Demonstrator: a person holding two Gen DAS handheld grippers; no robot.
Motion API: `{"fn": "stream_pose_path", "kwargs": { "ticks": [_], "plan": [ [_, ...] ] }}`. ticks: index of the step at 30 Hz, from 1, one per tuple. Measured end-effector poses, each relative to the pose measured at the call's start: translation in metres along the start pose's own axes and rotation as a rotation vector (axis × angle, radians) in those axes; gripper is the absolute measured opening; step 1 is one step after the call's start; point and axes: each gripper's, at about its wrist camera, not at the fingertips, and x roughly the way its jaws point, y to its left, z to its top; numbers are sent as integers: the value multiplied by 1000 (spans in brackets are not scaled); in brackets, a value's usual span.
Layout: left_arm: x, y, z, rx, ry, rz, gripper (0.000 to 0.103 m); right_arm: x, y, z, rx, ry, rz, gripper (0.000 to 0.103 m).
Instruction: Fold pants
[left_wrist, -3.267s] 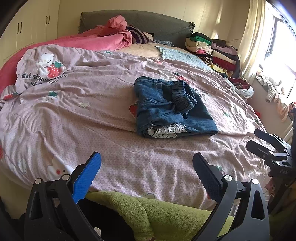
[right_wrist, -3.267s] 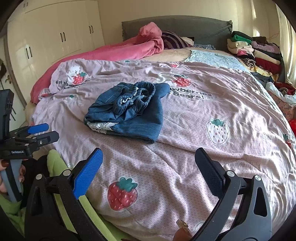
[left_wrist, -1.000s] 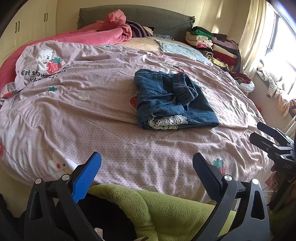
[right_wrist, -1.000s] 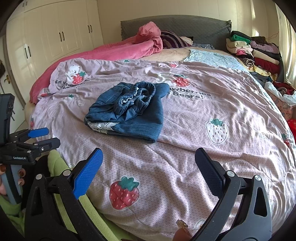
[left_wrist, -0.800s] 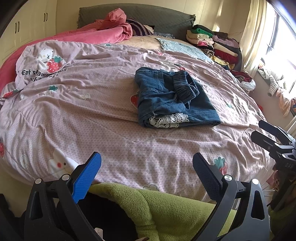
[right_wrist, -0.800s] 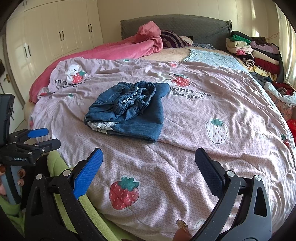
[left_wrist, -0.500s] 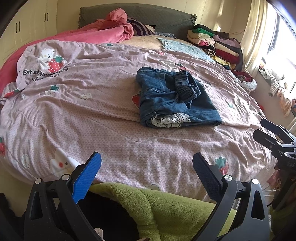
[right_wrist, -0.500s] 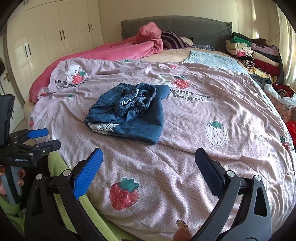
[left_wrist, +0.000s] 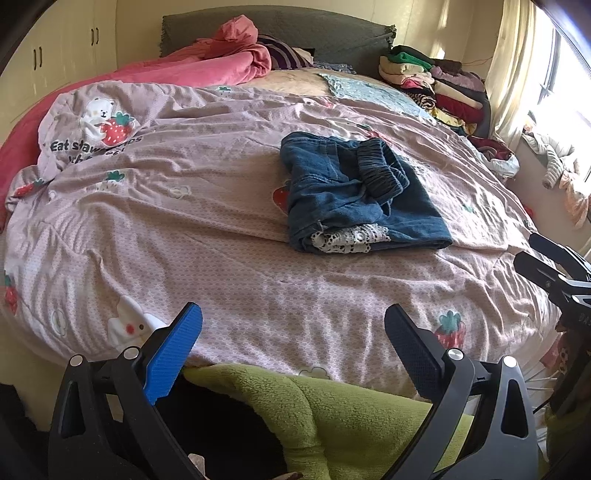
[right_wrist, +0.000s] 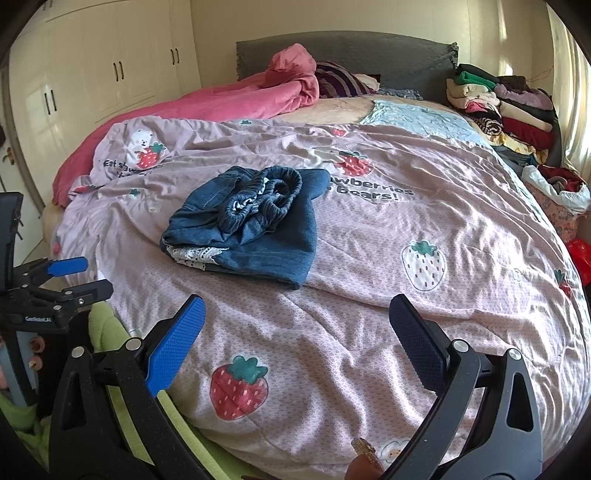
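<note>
The blue denim pants (left_wrist: 354, 195) lie folded in a compact stack in the middle of the bed, with a white lace hem showing at the near edge and the elastic waistband bunched on top. They also show in the right wrist view (right_wrist: 255, 225). My left gripper (left_wrist: 291, 332) is open and empty, held back at the bed's near edge. My right gripper (right_wrist: 295, 317) is open and empty, also at the near edge, well short of the pants. Each gripper shows at the edge of the other's view.
The pink strawberry duvet (left_wrist: 184, 206) covers the bed. A pink blanket (left_wrist: 207, 62) is heaped by the grey headboard (right_wrist: 369, 55). Stacked folded clothes (left_wrist: 432, 85) stand at the far right. White wardrobes (right_wrist: 92, 74) line the left wall. A green fleece (left_wrist: 332, 413) lies below my grippers.
Both views have drifted slightly, with the pants shifting a little in frame. The pants stay folded and untouched, and both grippers stay open.
</note>
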Motion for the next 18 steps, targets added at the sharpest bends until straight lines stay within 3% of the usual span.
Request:
{"fn": "stream_pose_path", "kwargs": {
  "ticks": [5, 10, 12, 18],
  "plan": [
    [3, 3, 1, 1, 8, 16, 99, 2, -8, 1, 11, -3, -25, 94],
    [6, 6, 3, 15, 3, 84, 99, 3, -28, 2, 39, -6, -65, 94],
    [6, 10, 5, 11, -4, 69, 99, 5, -39, 2, 55, -3, -89, 94],
    [34, 64, 36, -69, 20, 137, 99, 9, -121, -3, 187, 15, -202, 94]
  ]
}}
